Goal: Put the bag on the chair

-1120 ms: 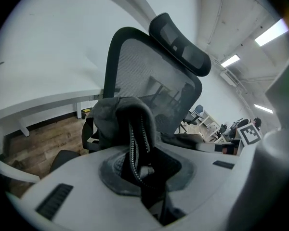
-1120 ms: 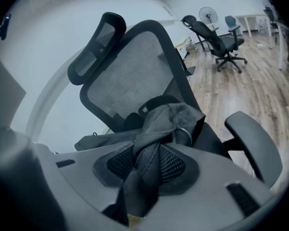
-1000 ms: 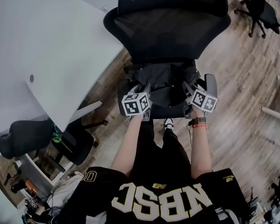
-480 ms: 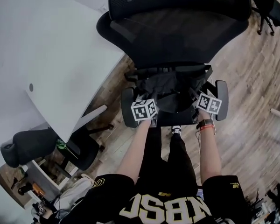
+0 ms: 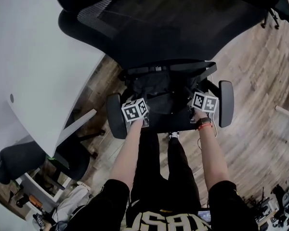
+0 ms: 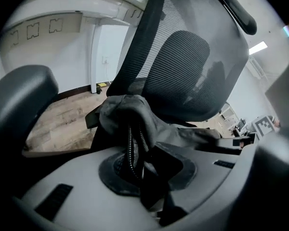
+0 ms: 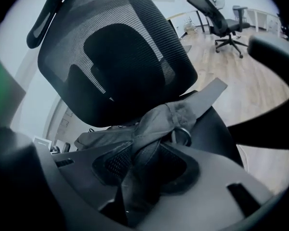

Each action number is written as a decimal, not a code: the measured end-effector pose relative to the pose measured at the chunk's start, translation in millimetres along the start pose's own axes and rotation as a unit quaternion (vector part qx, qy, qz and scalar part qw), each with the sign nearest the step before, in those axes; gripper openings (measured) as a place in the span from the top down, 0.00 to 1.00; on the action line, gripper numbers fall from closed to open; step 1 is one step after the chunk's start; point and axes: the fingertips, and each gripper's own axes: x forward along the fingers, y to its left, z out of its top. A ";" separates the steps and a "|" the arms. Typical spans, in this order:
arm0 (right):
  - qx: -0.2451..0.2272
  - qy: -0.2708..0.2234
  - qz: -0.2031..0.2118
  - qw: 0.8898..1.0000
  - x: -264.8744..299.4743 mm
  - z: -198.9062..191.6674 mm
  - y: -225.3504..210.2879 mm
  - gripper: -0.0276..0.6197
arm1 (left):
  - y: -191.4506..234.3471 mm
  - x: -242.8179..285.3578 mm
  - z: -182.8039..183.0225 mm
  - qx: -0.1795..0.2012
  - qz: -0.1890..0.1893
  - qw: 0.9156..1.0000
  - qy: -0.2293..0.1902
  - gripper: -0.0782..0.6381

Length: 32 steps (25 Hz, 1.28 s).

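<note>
A black office chair fills the head view, with its mesh backrest (image 5: pixel 183 28) at the top and its seat (image 5: pixel 169 121) between two armrests. The dark bag (image 5: pixel 156 86) rests on the seat against the backrest. My left gripper (image 5: pixel 142 100) pinches the bag's left end; in the left gripper view the zippered fabric (image 6: pixel 130 129) runs down between the pads of that gripper (image 6: pixel 143 174). My right gripper (image 5: pixel 190 93) holds the right end, where bunched fabric and a strap (image 7: pixel 159 124) sit between its pads (image 7: pixel 144 177). Both pairs of jaws have just been opening slightly, with fabric still caught between them.
A white table (image 5: pixel 33 71) stands close on the left, with another black chair (image 5: pixel 19 158) at the lower left. The armrests (image 5: pixel 114 121) (image 5: pixel 225 103) flank both hands. Wooden floor (image 5: pixel 260 129) lies to the right, where a further office chair (image 7: pixel 216 18) stands far off.
Both grippers have sunk with the bag down onto the seat. The chair's backrest now looms larger and nearer in the head view.
</note>
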 end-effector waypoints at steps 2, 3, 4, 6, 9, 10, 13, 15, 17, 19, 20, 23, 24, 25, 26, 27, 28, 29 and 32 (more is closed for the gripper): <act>0.003 -0.003 0.000 1.000 7.5 3.7 -11.9 0.72 | 9.9 11.8 1.2 0.013 0.002 1.000 0.000 0.78; 0.006 -0.001 -0.001 1.000 11.0 4.8 -17.3 0.71 | 13.4 16.6 1.6 0.023 0.004 1.000 0.002 0.78; 0.008 0.004 -0.002 1.000 14.4 5.4 -22.0 0.70 | 15.7 20.5 1.7 0.032 0.007 0.999 0.004 0.77; 0.009 0.015 -0.007 1.000 19.9 5.5 -28.8 0.66 | 17.6 25.5 2.0 0.046 0.012 0.999 0.008 0.72; 0.000 0.027 -0.026 0.999 20.4 7.2 -37.0 0.57 | 14.2 25.8 5.9 0.030 0.005 1.000 0.006 0.55; -0.003 0.031 -0.038 0.999 17.9 7.6 -41.0 0.51 | 12.0 24.1 7.8 0.018 0.000 1.000 0.004 0.49; -0.007 0.038 -0.066 0.997 6.2 9.1 -48.7 0.41 | 12.3 16.1 9.9 -0.014 -0.002 1.000 0.001 0.41; 0.003 0.034 -0.062 0.997 -3.9 5.5 -44.3 0.41 | 13.8 6.0 3.7 -0.016 0.006 1.000 0.013 0.39; 0.009 0.029 -0.056 0.998 -17.4 -0.4 -35.3 0.41 | 7.9 -8.9 -5.1 -0.010 0.008 1.000 0.025 0.39; -0.008 0.019 -0.062 0.998 -32.4 -1.3 -23.6 0.41 | -2.6 -26.2 -8.2 -0.008 0.005 1.000 0.024 0.39; -0.021 0.012 -0.068 0.997 -40.0 0.6 -17.2 0.41 | -8.9 -34.2 -7.0 -0.007 0.002 1.000 0.019 0.39; -0.058 -0.011 -0.071 0.996 -65.1 9.7 3.4 0.43 | -32.4 -56.3 2.1 -0.003 -0.010 1.000 0.004 0.39; -0.067 -0.019 -0.068 0.995 -74.1 13.7 10.5 0.43 | -41.2 -63.9 7.3 0.002 -0.013 1.000 -0.003 0.39; -0.076 -0.028 -0.065 0.995 -82.9 19.3 17.6 0.43 | -50.5 -71.1 14.7 0.010 -0.016 1.000 -0.011 0.39; -0.084 -0.038 -0.062 0.994 -90.9 26.6 24.6 0.44 | -60.3 -77.7 24.0 0.021 -0.019 0.999 -0.020 0.39; -0.092 -0.049 -0.058 0.993 -98.2 34.3 31.7 0.45 | -70.0 -84.0 34.0 0.034 -0.023 0.999 -0.029 0.39; -0.099 -0.061 -0.052 0.992 -104.9 40.9 38.5 0.46 | -79.1 -90.4 43.1 0.047 -0.028 0.998 -0.037 0.39; -0.105 -0.074 -0.045 0.991 -111.3 46.7 45.3 0.47 | -87.5 -97.6 51.4 0.056 -0.034 0.997 -0.046 0.39; -0.121 -0.119 -0.030 0.985 -138.3 68.2 67.5 0.53 | -110.9 -124.4 77.1 0.075 -0.049 0.993 -0.079 0.39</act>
